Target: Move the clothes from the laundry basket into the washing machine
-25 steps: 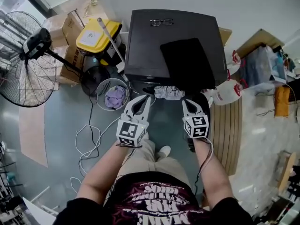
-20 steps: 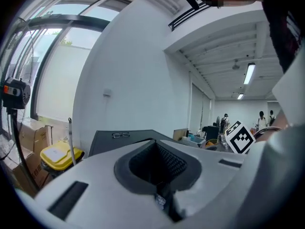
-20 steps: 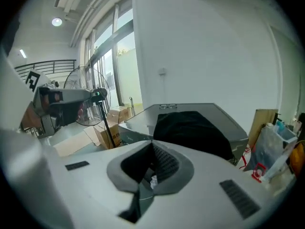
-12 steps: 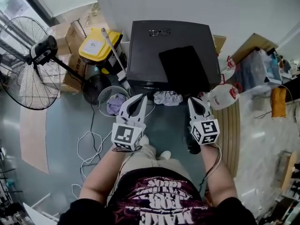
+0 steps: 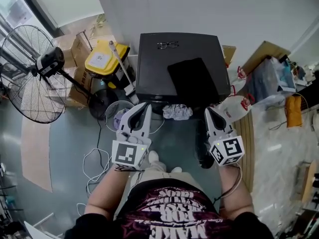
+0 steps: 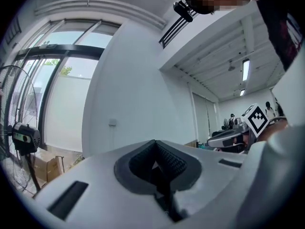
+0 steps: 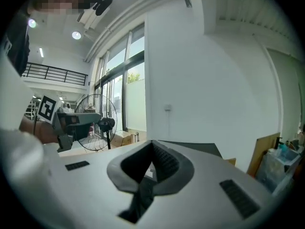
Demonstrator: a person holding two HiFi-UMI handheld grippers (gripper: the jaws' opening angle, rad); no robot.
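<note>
Left hand-held gripper (image 5: 145, 106) and right hand-held gripper (image 5: 208, 110) are both pinching shut, empty; left is covering part of one laundry basket (image 5: 109, 114).

I hold my left gripper (image 5: 143, 108) and my right gripper (image 5: 210, 112) out in front of my chest, side by side and well apart, both pointing away from me. The left gripper's jaws are pressed together tip to tip, and the right gripper's jaws are closed on each other likewise. The left marker cube (image 5: 126, 154) and right marker cube (image 5: 228, 150) sit nearest my wrists. My left forearm (image 5: 107, 193) and right forearm (image 5: 233, 192) reach forward, elbows bent.
</note>
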